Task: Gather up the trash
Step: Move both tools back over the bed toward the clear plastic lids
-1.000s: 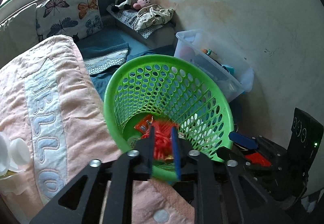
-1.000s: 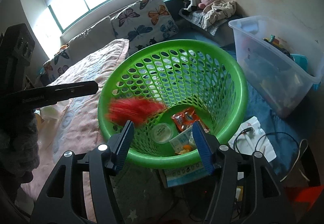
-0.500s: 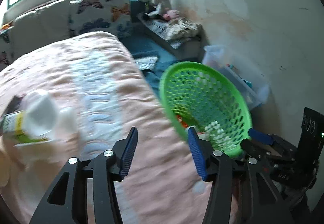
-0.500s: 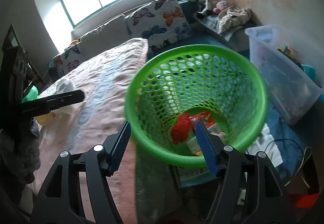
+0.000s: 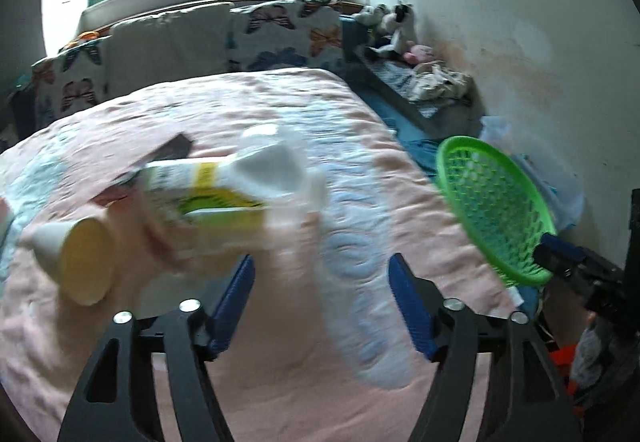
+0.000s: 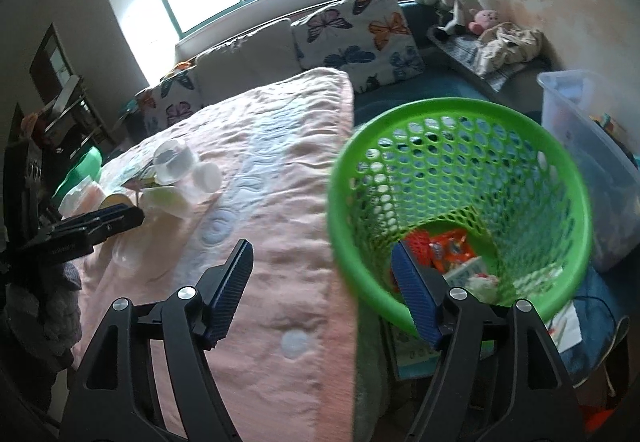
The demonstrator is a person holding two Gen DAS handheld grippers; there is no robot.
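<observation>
My left gripper [image 5: 322, 296] is open and empty over the pink bedspread [image 5: 280, 382]. Just ahead and left of it lies a blurred pile of trash: a white and yellow-green carton [image 5: 208, 194], a paper cup with a yellow inside [image 5: 78, 262] and clear plastic cups [image 5: 276, 158]. The green mesh basket [image 5: 496, 210] stands off the bed's right edge. My right gripper [image 6: 322, 290] is open and empty by the basket's rim [image 6: 336, 202]; red and orange wrappers [image 6: 444, 248] lie at its bottom. The trash pile [image 6: 176, 178] and left gripper [image 6: 100, 224] show far left.
Butterfly pillows [image 6: 356, 34] line the bed's head under the window. A clear plastic storage bin [image 6: 596, 162] stands right of the basket by the wall. Soft toys and cloth [image 6: 480, 30] sit on a low shelf. Papers and cables [image 6: 568, 326] lie on the floor.
My left gripper let go of the red trash into the basket, opened, and swung left over the bed to the carton and cups. My right gripper drifted left; the basket now sits right.
</observation>
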